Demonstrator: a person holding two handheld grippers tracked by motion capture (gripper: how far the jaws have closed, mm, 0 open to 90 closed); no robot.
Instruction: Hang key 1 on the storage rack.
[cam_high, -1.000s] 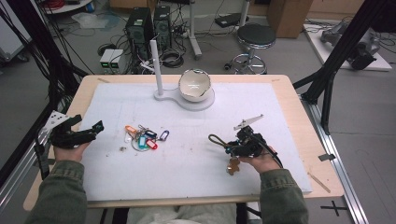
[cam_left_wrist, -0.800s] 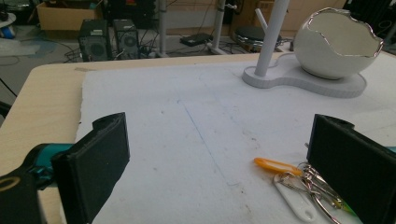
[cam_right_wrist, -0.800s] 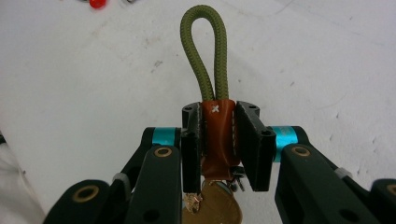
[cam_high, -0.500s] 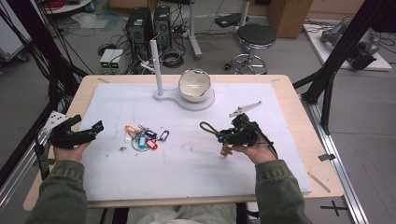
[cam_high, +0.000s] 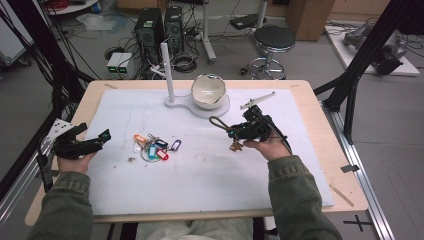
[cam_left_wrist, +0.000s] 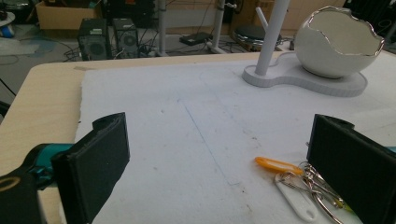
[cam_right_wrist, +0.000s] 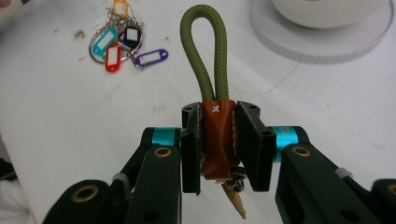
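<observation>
A white mat (cam_high: 200, 170) covers the bench (cam_high: 320, 115), with an eggshell-shaped bowl (cam_high: 208, 91) at its far middle. The left gripper (cam_high: 102, 137), jaws wide apart, rests left of a bunch of tagged keys (cam_high: 155, 148). The right gripper (cam_high: 231, 132) has its jaws clamped on a brown leather key fob (cam_right_wrist: 217, 140) with an olive cord loop (cam_right_wrist: 205, 56), right of centre.

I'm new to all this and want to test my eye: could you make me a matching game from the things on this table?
Things:
1. olive cord loop
2. cracked-egg bowl
3. bunch of coloured key tags
4. left gripper

States:
A. lying loose on the white mat
B. open, holding nothing
C. its brown leather tab clamped in the right gripper
D. sitting on the white stand

Pairs: 1-C, 2-D, 3-A, 4-B
</observation>
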